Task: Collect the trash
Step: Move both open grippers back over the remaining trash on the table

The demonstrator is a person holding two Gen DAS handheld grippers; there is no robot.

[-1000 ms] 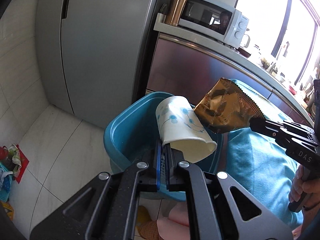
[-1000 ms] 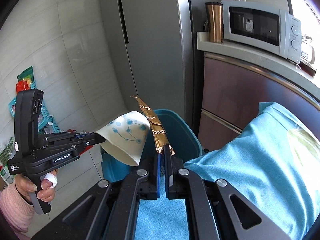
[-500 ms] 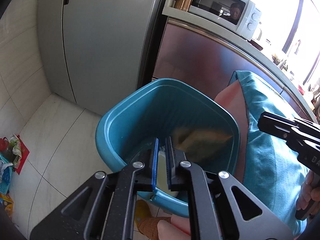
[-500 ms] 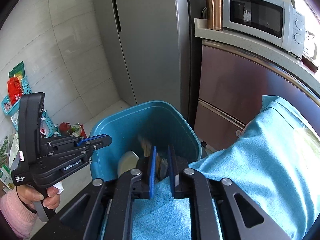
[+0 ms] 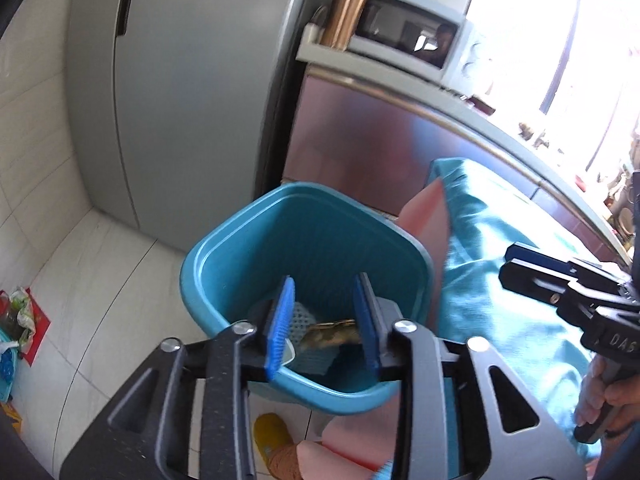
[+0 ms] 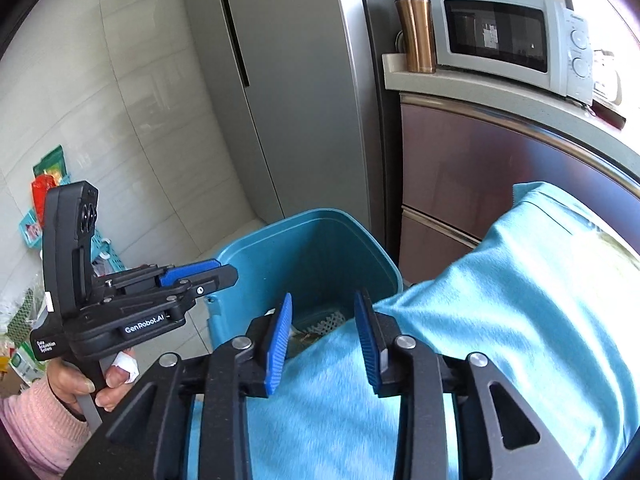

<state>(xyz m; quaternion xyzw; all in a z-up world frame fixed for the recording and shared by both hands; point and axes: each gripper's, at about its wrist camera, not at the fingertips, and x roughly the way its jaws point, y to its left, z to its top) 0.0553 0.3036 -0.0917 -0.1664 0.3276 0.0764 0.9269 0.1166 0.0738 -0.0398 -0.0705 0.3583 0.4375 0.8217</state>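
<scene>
Kitchen bin [image 5: 224,256] hides wrapper [image 5: 332,334] (half seen).

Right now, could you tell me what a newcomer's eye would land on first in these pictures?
The teal bin on the floor beside the grey fridge, with a gold wrapper lying at its bottom. Above it the left gripper and right gripper are opening, nothing between their blue pads. Behind, a white microwave sits on the counter.

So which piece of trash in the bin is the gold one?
The crumpled snack wrapper, lying at the bottom of the blue bin; the paper cup beside it is white.
</scene>
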